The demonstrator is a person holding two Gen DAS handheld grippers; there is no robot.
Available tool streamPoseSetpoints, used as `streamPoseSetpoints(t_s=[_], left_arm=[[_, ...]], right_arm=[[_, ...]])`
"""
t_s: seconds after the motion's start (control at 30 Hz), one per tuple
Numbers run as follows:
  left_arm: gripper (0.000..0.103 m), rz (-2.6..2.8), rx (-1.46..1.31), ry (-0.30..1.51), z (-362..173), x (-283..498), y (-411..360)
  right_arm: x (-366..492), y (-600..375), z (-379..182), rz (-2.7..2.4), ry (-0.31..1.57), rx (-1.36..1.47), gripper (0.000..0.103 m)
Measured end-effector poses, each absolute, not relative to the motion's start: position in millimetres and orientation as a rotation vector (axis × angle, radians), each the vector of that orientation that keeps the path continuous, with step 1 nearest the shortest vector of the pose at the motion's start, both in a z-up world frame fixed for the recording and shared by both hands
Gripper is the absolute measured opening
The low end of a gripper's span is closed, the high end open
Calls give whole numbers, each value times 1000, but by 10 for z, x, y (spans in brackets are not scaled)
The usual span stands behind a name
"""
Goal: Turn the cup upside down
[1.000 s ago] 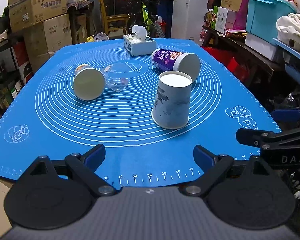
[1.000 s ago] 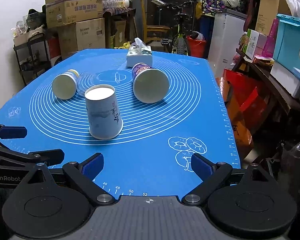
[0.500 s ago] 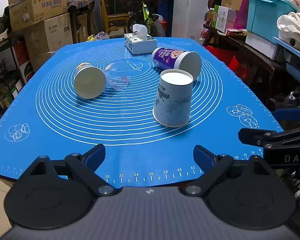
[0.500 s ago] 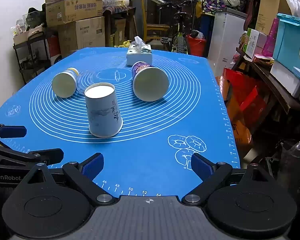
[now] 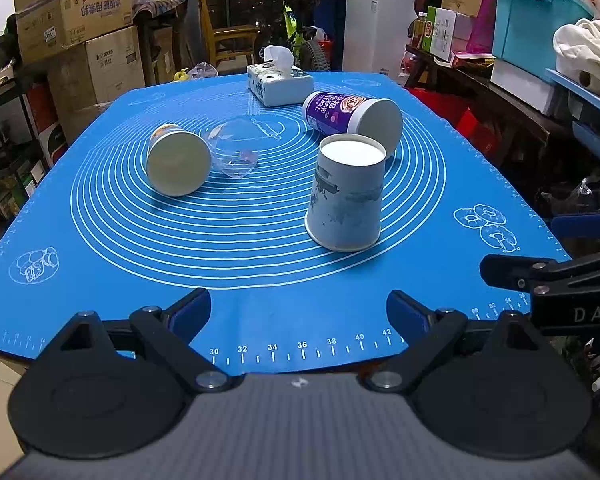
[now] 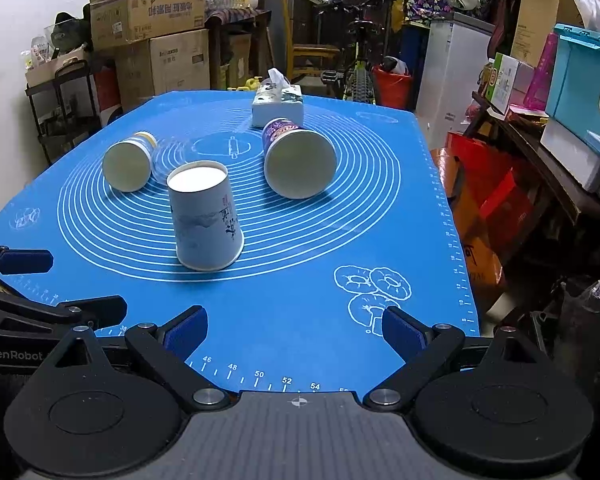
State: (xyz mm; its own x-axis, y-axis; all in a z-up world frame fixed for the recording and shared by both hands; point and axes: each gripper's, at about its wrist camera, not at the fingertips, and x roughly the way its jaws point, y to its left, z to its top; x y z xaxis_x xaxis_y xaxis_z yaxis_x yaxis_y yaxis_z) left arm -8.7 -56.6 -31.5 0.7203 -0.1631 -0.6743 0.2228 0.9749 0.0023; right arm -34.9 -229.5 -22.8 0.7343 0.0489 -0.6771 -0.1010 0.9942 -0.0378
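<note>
A white paper cup with grey print (image 5: 346,196) stands upside down, mouth on the blue mat (image 5: 260,272); it also shows in the right wrist view (image 6: 205,218). A purple cup (image 5: 350,114) (image 6: 296,162) lies on its side behind it. A yellowish cup (image 5: 176,160) (image 6: 128,162) lies on its side at the left, next to a clear plastic cup (image 5: 236,152). My left gripper (image 5: 299,314) is open and empty near the mat's front edge. My right gripper (image 6: 295,330) is open and empty too, right of the left one.
A tissue box (image 5: 279,84) (image 6: 278,104) stands at the far end of the mat. Cardboard boxes (image 5: 80,28) are stacked at the left. Shelves with bins (image 5: 540,24) and red bags (image 6: 484,200) are at the right. A bicycle (image 6: 356,64) stands behind the table.
Both grippers have drifted slightly; the cups sit a little higher and farther in view. Nothing was taken hold of and the cups have not moved.
</note>
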Motion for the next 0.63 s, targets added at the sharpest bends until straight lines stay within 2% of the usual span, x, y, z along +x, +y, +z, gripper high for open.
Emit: streamPoseSetpoints(t_s=[0.63], left_arm=[[94,-209,87,746,-336,-45,-554]], right_arm=[[-318,-2346,-244,81,761,-69,94]])
